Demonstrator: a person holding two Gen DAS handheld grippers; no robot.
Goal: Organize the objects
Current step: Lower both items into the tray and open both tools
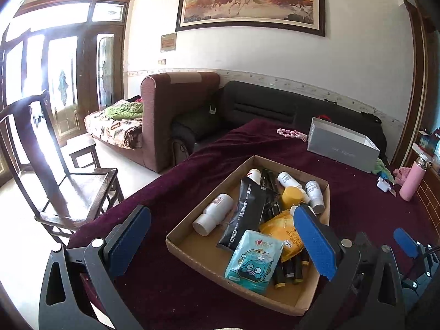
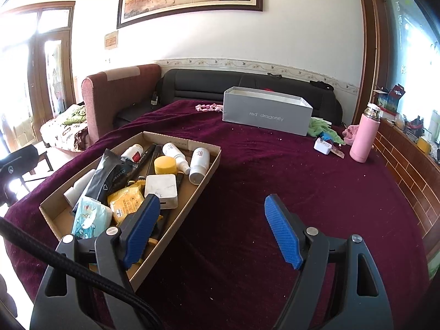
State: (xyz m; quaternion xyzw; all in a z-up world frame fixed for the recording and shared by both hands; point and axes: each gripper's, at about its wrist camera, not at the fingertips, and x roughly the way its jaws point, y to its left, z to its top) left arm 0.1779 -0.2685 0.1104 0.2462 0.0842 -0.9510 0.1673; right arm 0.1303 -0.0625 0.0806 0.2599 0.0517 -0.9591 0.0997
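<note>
A deep maroon velvet cloth [image 2: 275, 170] covers the table. On it sit a brown cardboard tray [image 2: 192, 189], a plain grey shoebox [image 2: 264, 115] with pale lettering, and a pink flask [image 2: 364, 134] with a silver cap. In the tray lie a teal cartoon-printed tissue pack [image 1: 254, 261], a yellow packet [image 2: 126, 200], a black sachet [image 1: 244, 214], a yellow cap [image 2: 165, 165] and a white marbled block [image 2: 161, 187]. Both grippers' pads [image 2: 280, 231] are blue on black frames.
</note>
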